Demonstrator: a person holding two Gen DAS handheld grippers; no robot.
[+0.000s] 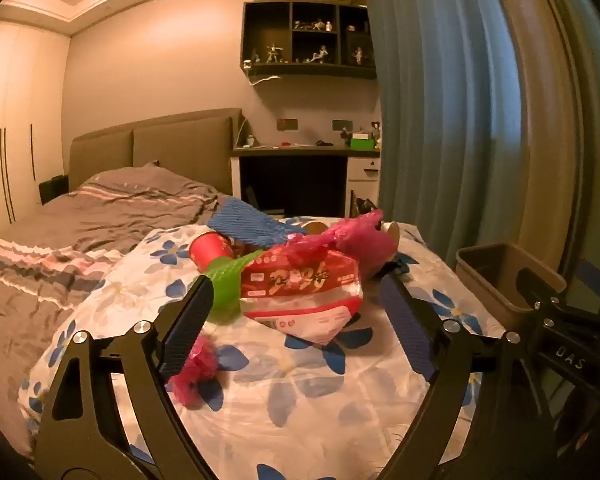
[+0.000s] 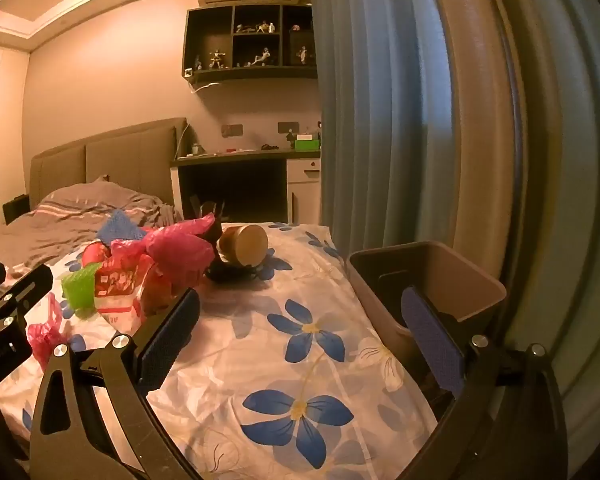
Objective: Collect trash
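Observation:
A heap of trash lies on the flowered sheet [image 1: 300, 392]: a red-and-white snack bag [image 1: 304, 292], a green foam net [image 1: 224, 284], a red paper cup [image 1: 210, 248], a blue foam net [image 1: 248, 220] and a pink plastic bag [image 1: 356, 236]. A small pink scrap [image 1: 196, 368] lies beside my left finger. My left gripper [image 1: 296, 284] is open, and the snack bag sits just ahead of its tips, untouched. My right gripper [image 2: 302, 296] is open over bare sheet with nothing in it. A brown cup [image 2: 246, 244] lies on its side on something black [image 2: 232, 274]. The brown bin [image 2: 452, 272] stands by my right finger.
A grey striped duvet [image 1: 100, 216] covers the bed to the left, with a padded headboard [image 1: 160, 148] behind. Blue-grey curtains [image 2: 400, 120] hang close on the right, behind the bin. A desk [image 1: 304, 152] and wall shelves [image 1: 308, 36] stand at the far wall.

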